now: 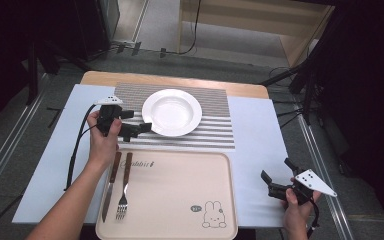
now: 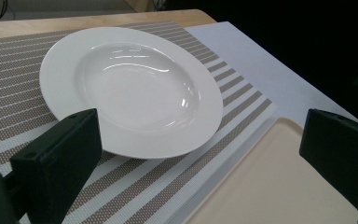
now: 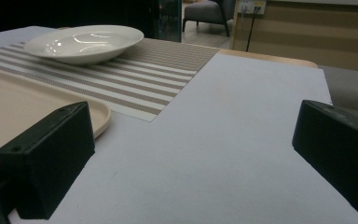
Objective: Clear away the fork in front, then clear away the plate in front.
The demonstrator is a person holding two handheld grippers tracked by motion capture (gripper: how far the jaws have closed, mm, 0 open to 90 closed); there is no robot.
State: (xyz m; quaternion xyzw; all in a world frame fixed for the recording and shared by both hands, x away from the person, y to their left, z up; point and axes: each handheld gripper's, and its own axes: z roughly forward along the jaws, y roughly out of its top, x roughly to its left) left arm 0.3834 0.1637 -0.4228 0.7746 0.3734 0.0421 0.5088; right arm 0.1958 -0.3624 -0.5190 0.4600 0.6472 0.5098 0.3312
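A white deep plate sits on a striped placemat at the middle back of the table. My left gripper hovers at the plate's near-left rim, open, with nothing between its jaws. In the left gripper view the plate lies just beyond the open gripper. My right gripper is held low at the table's front right, open and empty, pointing left towards the tray. Ahead of the right gripper there is bare white table cover, with the plate far off.
A beige tray with a rabbit print lies at the front centre, a knife and a fork along its left side. The tray's corner is close to my right gripper. The white cover lies bare to the right of the placemat.
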